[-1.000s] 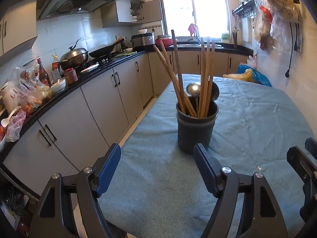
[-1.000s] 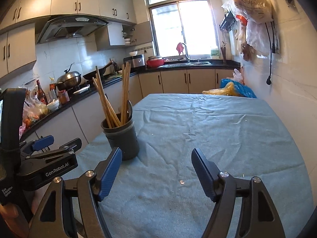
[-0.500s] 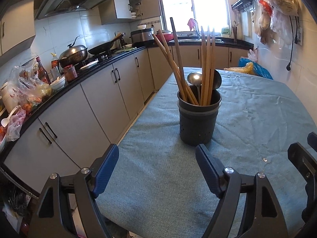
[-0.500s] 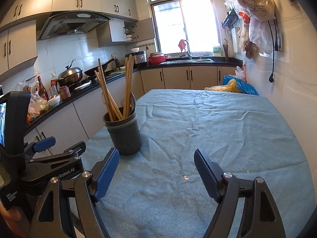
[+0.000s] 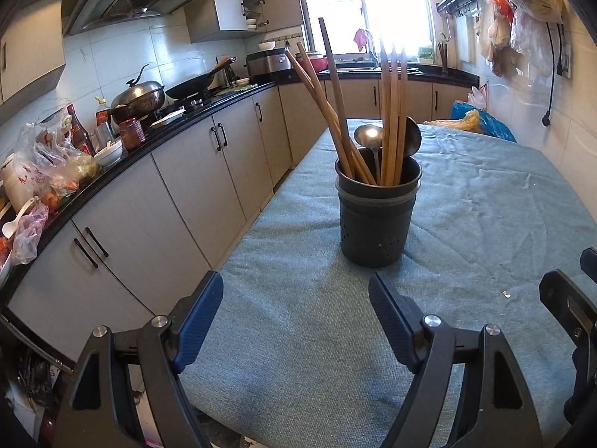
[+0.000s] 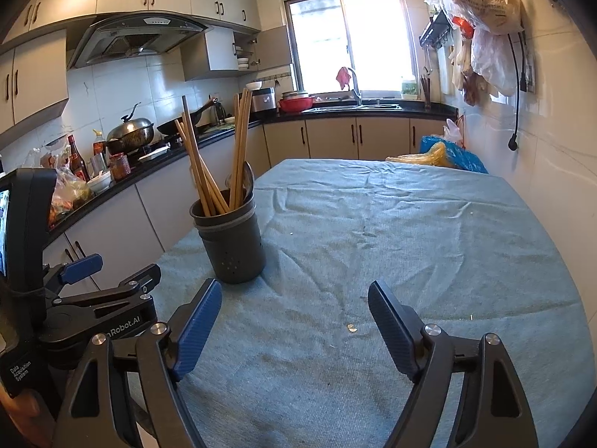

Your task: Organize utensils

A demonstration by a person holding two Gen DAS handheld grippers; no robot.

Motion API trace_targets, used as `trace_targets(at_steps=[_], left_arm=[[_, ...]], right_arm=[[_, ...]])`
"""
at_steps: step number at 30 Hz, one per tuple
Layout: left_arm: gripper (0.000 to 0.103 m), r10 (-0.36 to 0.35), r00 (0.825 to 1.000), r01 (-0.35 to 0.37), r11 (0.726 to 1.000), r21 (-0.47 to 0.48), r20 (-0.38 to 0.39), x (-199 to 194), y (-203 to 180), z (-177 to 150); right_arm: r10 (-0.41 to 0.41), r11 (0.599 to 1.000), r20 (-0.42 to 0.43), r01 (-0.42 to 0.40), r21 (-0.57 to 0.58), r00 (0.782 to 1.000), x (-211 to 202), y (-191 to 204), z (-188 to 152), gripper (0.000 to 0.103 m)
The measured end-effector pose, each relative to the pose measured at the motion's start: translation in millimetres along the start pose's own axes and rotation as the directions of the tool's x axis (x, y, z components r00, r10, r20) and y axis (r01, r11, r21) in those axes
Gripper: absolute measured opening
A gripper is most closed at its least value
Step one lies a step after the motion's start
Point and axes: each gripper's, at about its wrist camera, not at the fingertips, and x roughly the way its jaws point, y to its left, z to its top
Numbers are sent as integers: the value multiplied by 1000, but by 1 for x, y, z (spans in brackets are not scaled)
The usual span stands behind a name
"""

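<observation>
A dark grey utensil holder (image 5: 376,220) stands upright on the blue-grey tablecloth (image 5: 485,205), near the table's left edge. It holds several wooden chopsticks (image 5: 391,112) and two metal spoons (image 5: 367,136). My left gripper (image 5: 294,310) is open and empty, a little short of the holder. In the right wrist view the holder (image 6: 233,240) is ahead to the left. My right gripper (image 6: 294,315) is open and empty over bare cloth. The left gripper's body (image 6: 93,298) shows at the left of that view.
A kitchen counter (image 5: 156,130) with pots, bottles and bags runs along the left, with a gap to the table. Blue and yellow bags (image 6: 444,155) lie at the table's far right corner. A wall (image 6: 552,149) borders the right side. A small crumb (image 6: 350,327) lies on the cloth.
Both grippers have drawn back and risen slightly from the holder, which now appears lower and farther in both views. Both stay open. The holder has not moved.
</observation>
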Motion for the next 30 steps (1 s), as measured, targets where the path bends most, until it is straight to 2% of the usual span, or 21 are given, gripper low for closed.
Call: trace_targets(at_steps=[30], left_arm=[[81,-6,999,7,1000,18,-37,15,-5,-7]], right_arm=[[-12,1000,-36,12,3,999,11,2,-6,87]])
